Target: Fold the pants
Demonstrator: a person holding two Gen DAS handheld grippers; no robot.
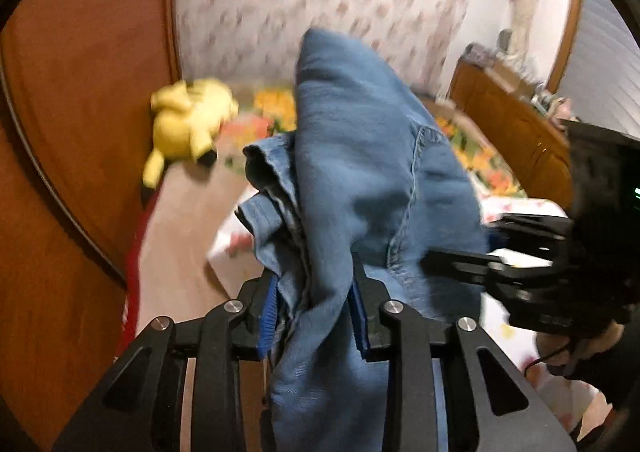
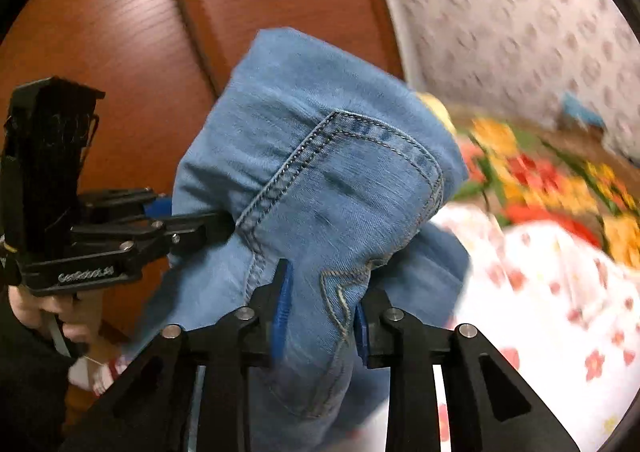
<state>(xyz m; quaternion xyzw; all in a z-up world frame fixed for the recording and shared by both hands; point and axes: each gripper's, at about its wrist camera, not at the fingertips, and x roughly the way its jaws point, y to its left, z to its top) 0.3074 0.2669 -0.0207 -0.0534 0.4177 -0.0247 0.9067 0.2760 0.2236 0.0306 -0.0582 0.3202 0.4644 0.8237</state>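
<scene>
Above the floral bedspread I am holding the blue jeans aloft, bunched between both tools. My left gripper is pinching a fold of denim, and my right gripper is clamping the pocket seam, the two sitting just beside each other.

Each wrist camera looks close along its fingers at the pants (both share them, facing each other's gripper).
</scene>
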